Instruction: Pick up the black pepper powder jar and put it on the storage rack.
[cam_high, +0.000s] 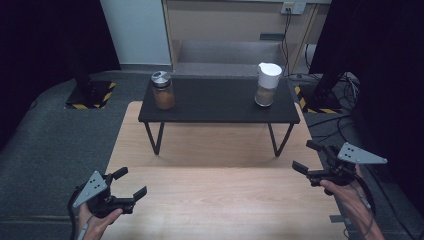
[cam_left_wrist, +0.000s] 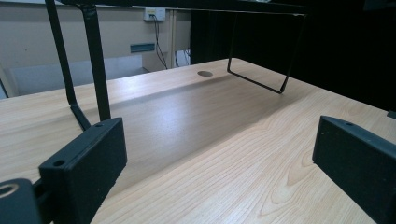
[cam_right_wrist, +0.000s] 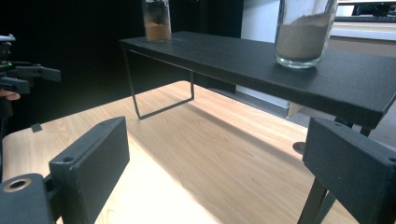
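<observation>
Pale wooden table (cam_high: 215, 200) under dim light, black shelf (cam_high: 220, 102) across its far edge. On shelf: brown-filled jar (cam_high: 163, 90) at left end, white-lidded jar (cam_high: 266, 84) at right, lid cut off in right gripper view. Left gripper (cam_high: 131, 183) near front-left corner, right gripper (cam_high: 306, 156) by right edge: both wide open, empty, touching nothing.

Light wooden table (cam_high: 210, 200) at centre, bearing a black shelf (cam_high: 220, 107) on thin metal legs. Grey carpet (cam_high: 45, 145) surrounds it. At 12 o'clock, a beige wall (cam_high: 225, 20) with a socket (cam_high: 293, 7). Black curtains (cam_high: 45, 35) at 10 and 2 o'clock. Lighting dim.
</observation>
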